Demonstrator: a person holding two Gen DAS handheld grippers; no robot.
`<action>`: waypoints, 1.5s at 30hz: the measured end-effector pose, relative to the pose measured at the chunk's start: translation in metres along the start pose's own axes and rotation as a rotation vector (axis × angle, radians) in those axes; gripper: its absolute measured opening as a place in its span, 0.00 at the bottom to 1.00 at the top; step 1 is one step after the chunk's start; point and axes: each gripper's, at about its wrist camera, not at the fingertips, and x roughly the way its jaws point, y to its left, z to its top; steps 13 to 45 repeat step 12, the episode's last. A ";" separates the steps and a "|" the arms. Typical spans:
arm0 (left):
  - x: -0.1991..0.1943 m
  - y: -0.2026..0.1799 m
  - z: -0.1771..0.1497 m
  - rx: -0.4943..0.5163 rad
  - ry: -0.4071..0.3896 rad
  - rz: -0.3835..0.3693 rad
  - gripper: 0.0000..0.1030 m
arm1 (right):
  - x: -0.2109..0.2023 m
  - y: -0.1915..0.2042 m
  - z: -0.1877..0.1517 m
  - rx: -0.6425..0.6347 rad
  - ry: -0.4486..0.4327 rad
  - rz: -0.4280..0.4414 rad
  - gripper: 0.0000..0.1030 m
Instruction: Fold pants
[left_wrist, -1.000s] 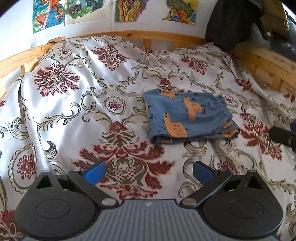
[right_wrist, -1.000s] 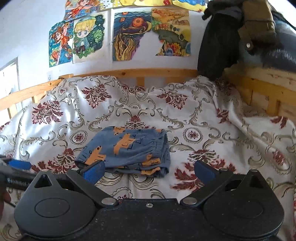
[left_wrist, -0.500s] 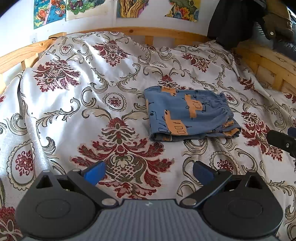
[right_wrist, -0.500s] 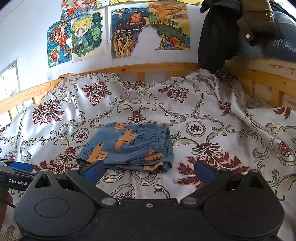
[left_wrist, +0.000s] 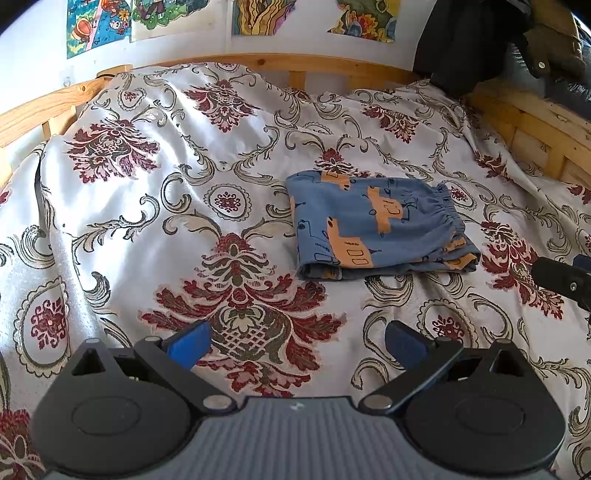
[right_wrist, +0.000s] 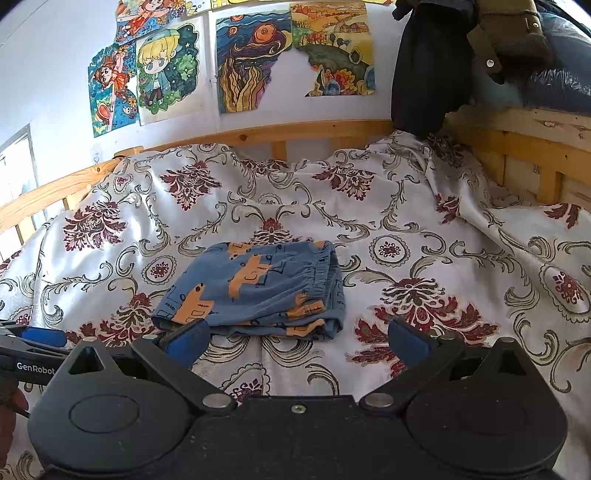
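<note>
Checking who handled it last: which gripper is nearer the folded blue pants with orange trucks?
Right. The right gripper sits just short of the folded blue pants, its left finger at their near edge. The left gripper hangs farther back, pants ahead and to its right.

Folded pants on bedspread

This was a bedroom in a home. A wooden bed frame enclosed a floral bedspread, colourful cartoon drawings were stuck to the white wall, and dark clothes hung over the bed's corner.
</note>
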 end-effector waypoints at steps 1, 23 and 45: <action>0.000 0.000 0.000 0.000 -0.001 0.000 1.00 | 0.000 0.000 0.000 0.000 0.000 0.000 0.99; -0.005 -0.008 -0.002 0.076 -0.021 -0.066 1.00 | 0.000 0.000 0.000 0.001 0.002 0.001 0.99; -0.005 -0.008 -0.002 0.076 -0.021 -0.066 1.00 | 0.000 0.000 0.000 0.001 0.002 0.001 0.99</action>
